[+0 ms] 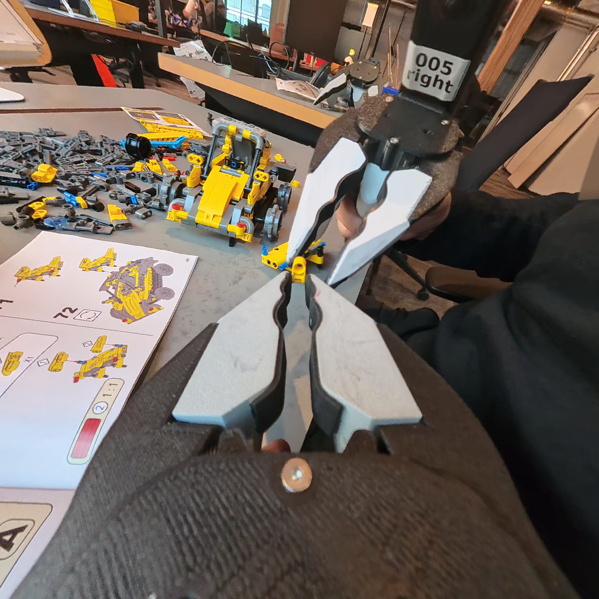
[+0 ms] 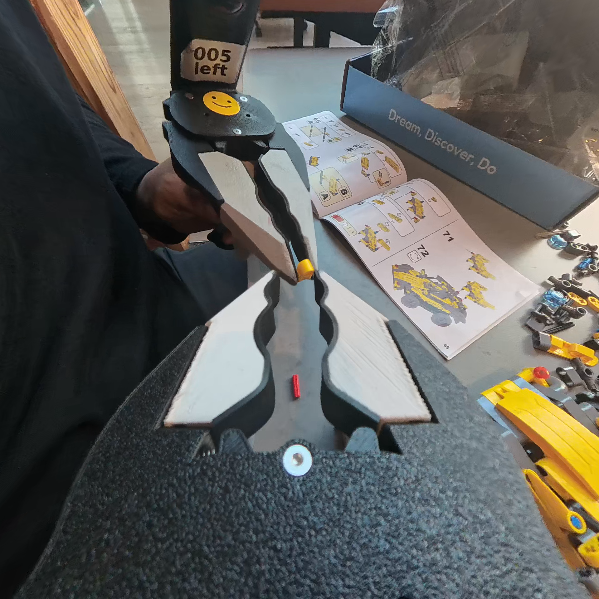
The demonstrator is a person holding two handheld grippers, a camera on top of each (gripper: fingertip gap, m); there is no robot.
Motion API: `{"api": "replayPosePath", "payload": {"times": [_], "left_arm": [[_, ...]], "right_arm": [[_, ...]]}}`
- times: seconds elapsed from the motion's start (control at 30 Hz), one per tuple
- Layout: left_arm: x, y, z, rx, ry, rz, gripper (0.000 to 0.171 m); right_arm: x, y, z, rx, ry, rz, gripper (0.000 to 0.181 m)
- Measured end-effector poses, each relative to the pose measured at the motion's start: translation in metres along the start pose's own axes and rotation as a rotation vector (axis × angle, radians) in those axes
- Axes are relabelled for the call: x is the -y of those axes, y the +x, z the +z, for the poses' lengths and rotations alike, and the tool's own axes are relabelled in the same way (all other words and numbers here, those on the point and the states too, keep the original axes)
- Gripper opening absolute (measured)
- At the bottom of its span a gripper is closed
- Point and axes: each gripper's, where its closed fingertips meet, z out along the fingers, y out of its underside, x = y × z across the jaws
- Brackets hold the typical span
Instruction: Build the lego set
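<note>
LEFT: my left gripper [image 1: 297, 275] pinches a small yellow brick piece [image 1: 298, 268] at its fingertips, above the table edge | RIGHT: my right gripper [image 2: 295, 275] has fingers spread, tips just beside that piece; contact unclear | HIDDEN: yellow assembly [image 1: 280, 256] partly behind right gripper | NEAR: yellow toy vehicle [image 1: 227, 188], open instruction booklet [image 2: 421, 259].

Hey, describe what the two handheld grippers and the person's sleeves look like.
Both grippers have pale grey wedge-shaped fingers lined with wavy black pads, set in textured black bodies with a silver screw. The left gripper carries a white label on its handle and a round yellow smiley sticker. The right gripper has a similar white label. The person wears dark long sleeves.
</note>
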Motion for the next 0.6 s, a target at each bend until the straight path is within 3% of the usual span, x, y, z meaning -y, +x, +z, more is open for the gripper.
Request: {"api": "replayPosePath", "payload": {"times": [0.6], "left_arm": [[-0.0001, -0.0017, -0.0002, -0.007, 0.001, -0.032, 0.005]], "right_arm": [[-0.0033, 0.0006, 0.0042, -0.048, -0.039, -0.071, 0.024]]}}
